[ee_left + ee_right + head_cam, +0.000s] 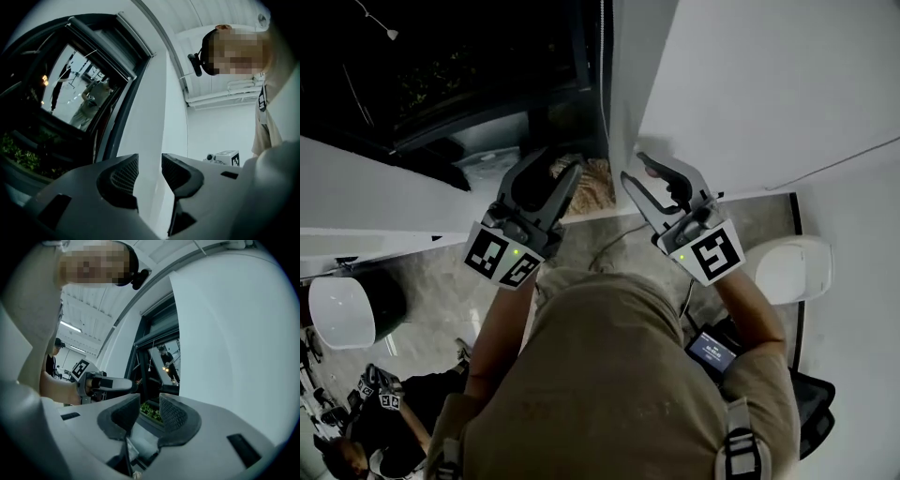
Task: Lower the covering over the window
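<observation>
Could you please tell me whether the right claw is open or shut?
Open: the right claw has its jaws standing apart, with nothing gripped between them.

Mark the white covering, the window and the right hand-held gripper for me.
white covering (750,84), head view, flat face.
window (441,66), head view, dark glass.
right hand-held gripper (634,167), head view, midway between fingertips.

white covering (229,333), smooth flat sheet with a straight left edge, hanging just beside dark-framed window (159,355), glass beside it uncovered, reflecting lights
</observation>
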A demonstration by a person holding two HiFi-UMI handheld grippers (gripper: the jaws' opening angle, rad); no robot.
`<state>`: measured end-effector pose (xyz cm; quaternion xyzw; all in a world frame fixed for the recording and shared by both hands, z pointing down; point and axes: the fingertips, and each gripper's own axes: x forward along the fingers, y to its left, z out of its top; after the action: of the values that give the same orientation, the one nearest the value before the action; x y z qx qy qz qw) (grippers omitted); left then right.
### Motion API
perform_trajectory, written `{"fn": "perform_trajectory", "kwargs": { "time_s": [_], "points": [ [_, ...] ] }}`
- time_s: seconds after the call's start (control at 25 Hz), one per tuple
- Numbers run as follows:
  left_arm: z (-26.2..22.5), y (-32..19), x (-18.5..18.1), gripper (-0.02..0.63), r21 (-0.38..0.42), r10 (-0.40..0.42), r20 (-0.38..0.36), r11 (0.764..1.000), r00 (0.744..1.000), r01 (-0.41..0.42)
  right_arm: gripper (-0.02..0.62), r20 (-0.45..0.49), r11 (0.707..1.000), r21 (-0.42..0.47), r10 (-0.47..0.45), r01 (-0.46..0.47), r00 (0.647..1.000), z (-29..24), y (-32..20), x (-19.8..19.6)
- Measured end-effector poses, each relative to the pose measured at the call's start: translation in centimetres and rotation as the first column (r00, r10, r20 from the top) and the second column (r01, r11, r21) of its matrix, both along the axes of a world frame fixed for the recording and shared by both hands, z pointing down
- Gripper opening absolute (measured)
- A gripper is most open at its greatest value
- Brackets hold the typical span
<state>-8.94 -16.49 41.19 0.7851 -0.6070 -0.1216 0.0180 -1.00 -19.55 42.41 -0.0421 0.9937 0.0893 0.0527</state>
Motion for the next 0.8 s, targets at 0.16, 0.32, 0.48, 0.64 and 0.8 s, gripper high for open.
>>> {"fn": "perform_trajectory", "kwargs": {
  "time_s": [0.16,0.32,0.48,0.64,0.8],
  "points": [
    [4.8,-0.9,0.4,0.156,-0.073,0.008,-0.008,0.997,1.0,-0.008,0.114,-0.033,1.0,0.017,-0.018,0.019,0.999,3.8,-0.5,-0.1],
    [8.3,-1.1,2.1,0.156,-0.135,0.027,-0.012,0.99,1.0,-0.028,0.114,-0.012,0.999,-0.053,-0.009,0.008,1.0,6.0,-1.1,0.9],
    [10.3,-1.2,3.3,0.155,-0.173,0.046,-0.017,0.984,0.999,-0.049,0.112,-0.029,0.996,-0.091,0.007,-0.01,1.0,7.5,-2.0,1.6],
    [11.8,-0.8,3.7,0.153,-0.198,0.055,-0.014,0.978,0.998,-0.056,0.114,-0.025,0.994,-0.109,0.027,-0.029,0.999,8.0,-2.2,1.7],
    [13.1,-0.6,3.1,0.138,-0.218,0.043,-0.015,0.975,0.999,-0.045,0.114,-0.029,0.992,-0.12,0.04,-0.043,0.999,8.7,-2.4,1.4]
  ]
}}
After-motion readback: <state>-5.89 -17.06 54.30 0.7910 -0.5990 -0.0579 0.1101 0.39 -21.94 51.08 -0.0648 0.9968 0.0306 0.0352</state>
